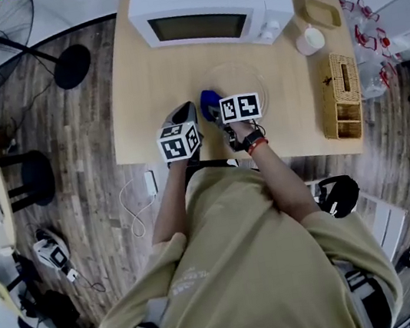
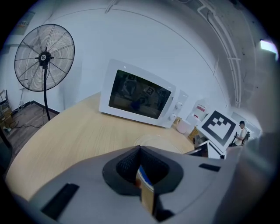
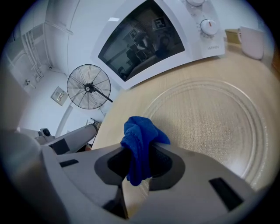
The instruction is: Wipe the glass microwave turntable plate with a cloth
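Plate lies flat on bench, before microwave. Cloth is pinched in my right hand-held gripper, at the plate's near rim; contact unclear. Left hand-held gripper is closed on nothing, beside the plate. My plan: press the cloth flat, sweep in arcs, go light so the plate doesn't slide.

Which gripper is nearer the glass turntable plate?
Right. The right gripper, jaws shut on the blue cloth, is at the glass plate's near-left edge. The left gripper is farther left, over bare table.
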The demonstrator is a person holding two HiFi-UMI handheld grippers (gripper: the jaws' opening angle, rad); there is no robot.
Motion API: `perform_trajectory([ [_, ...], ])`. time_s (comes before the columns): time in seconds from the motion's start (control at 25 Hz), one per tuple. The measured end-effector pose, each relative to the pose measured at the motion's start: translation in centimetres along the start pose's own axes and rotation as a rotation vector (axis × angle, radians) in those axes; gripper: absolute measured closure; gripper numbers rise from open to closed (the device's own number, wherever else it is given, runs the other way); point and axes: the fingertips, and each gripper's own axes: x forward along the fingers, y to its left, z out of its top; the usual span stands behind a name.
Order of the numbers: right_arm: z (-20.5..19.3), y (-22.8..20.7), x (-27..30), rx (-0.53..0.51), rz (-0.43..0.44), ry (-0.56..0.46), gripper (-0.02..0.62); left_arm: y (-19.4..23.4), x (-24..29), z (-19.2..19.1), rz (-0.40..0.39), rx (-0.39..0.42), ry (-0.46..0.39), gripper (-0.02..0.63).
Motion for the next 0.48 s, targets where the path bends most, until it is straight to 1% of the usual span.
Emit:
perform_trajectory([
  [0.48, 0.2, -2.9, -2.1, 0.068, -0.024, -0.046, 0.494, -2.6, 1.5, -0.4, -0.053, 0.036, 0.026, 0.594],
])
